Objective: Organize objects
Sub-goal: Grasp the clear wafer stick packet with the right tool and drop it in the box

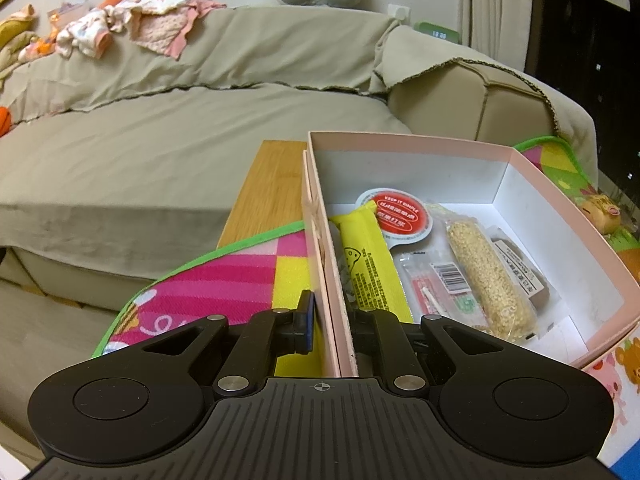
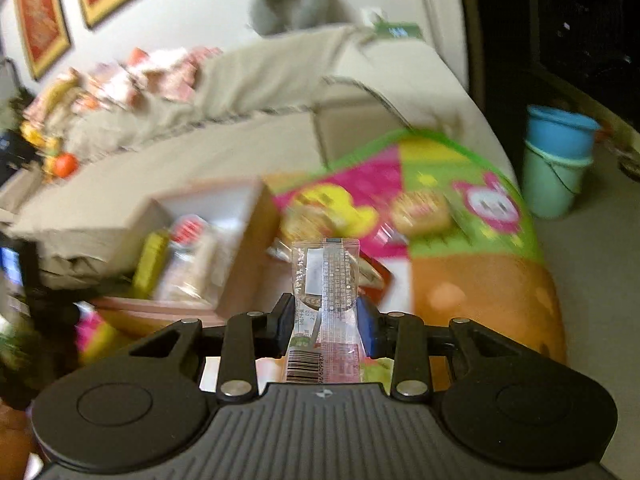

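Observation:
My left gripper (image 1: 334, 326) is shut on the near left wall of a pink cardboard box (image 1: 568, 204), one finger outside and one inside. The box holds a yellow packet (image 1: 368, 256), a red round-labelled pouch (image 1: 398, 216), a sesame stick in clear wrap (image 1: 488, 276) and other wrapped snacks. My right gripper (image 2: 325, 318) is shut on a clear snack packet (image 2: 328, 280) with a barcode, held upright above the mat. The box (image 2: 240, 248) lies to its left, blurred. Two round wrapped snacks (image 2: 422, 210) lie on the mat beyond.
The box rests on a colourful play mat (image 1: 240, 276) over a wooden table (image 1: 268, 188). A covered sofa (image 1: 180, 120) with clothes stands behind. Stacked blue and green buckets (image 2: 556, 160) stand on the floor at the right.

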`<control>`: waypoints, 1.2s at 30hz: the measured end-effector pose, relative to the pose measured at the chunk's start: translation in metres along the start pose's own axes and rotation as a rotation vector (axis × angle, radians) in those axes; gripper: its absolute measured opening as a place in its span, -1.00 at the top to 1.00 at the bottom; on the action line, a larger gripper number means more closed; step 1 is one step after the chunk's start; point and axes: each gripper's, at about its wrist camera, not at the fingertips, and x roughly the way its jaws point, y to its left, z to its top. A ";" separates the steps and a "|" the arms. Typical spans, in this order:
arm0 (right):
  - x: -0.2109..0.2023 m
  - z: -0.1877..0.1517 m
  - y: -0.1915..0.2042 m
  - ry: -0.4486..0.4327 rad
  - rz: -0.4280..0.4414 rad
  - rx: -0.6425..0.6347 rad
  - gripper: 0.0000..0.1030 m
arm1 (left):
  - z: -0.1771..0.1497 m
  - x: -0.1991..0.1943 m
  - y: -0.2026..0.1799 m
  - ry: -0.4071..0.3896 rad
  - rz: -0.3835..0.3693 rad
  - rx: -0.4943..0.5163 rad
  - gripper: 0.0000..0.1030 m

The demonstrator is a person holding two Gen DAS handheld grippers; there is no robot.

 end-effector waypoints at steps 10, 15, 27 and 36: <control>-0.040 0.051 0.063 -0.195 0.137 -0.125 0.36 | -0.001 -0.001 -0.001 -0.001 -0.003 -0.005 0.76; -0.026 0.064 0.092 -0.212 0.184 -0.177 0.36 | -0.001 -0.001 -0.002 0.003 -0.003 0.004 0.76; 0.043 0.069 0.136 -0.144 0.251 -0.178 0.23 | -0.001 0.000 -0.003 0.006 -0.004 0.008 0.76; 0.074 0.056 0.124 -0.073 0.151 -0.180 0.09 | -0.001 0.000 -0.003 0.006 -0.004 0.007 0.76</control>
